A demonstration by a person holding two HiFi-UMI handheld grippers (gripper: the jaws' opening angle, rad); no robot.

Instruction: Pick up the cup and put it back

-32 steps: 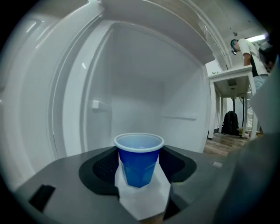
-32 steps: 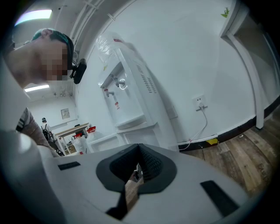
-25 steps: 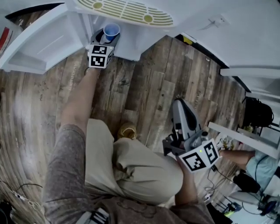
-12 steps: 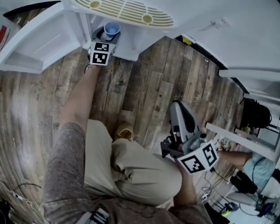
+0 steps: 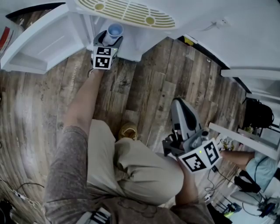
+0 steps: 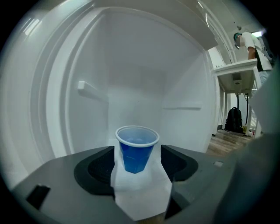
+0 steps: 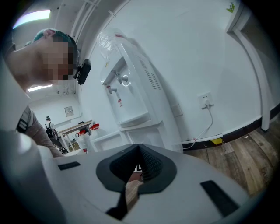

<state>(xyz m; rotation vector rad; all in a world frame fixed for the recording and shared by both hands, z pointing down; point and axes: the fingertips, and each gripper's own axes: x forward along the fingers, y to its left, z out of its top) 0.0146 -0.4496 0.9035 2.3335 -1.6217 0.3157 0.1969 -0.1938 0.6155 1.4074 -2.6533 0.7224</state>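
Inside white cabinet (image 6: pixel 131 65): small blue plastic cup (image 6: pixel 136 151) w/ white rim, upright, on white shelf floor (image 6: pixel 142 192) of the compartment.
Cup, head view: seen from above at top of pic, just below cream slotted vent panel (image 5: pixel 127 11), near open white cabinet door (image 5: pixel 39 43).
L side: left gripper (image 5: pixel 111 37) reaches into compartment, bare forearm (image 5: pixel 85 103) stretched out behind it; its marker cube (image 5: pixel 104 57) faces up.
L jaws: wide apart, have just been opening. Cup stands betw. the dark pads (image 6: pixel 98 168), one each side. Thin strip of white shows on both sides of cup, so pads not pressing, no grip.
R side: right gripper (image 7: pixel 138 148) held low beside person's knee, well apart from cabinet, over grey-brown wood-plank floor (image 5: pixel 144 83).
R jaws: tips closed tog., ribbed pads (image 7: pixel 151 164) meet; nothing betw. them.
R gripper view bkgd: white water dispenser (image 7: pixel 131 96) against white wall, wall socket (image 7: pixel 205 100) w/ cable running down.
Person: beige trousers (image 5: pixel 140 170), grey sleeve (image 5: pixel 65 175), brown shoe (image 5: pixel 127 130) on floor.
Cup status: set down in cabinet, not lifted.
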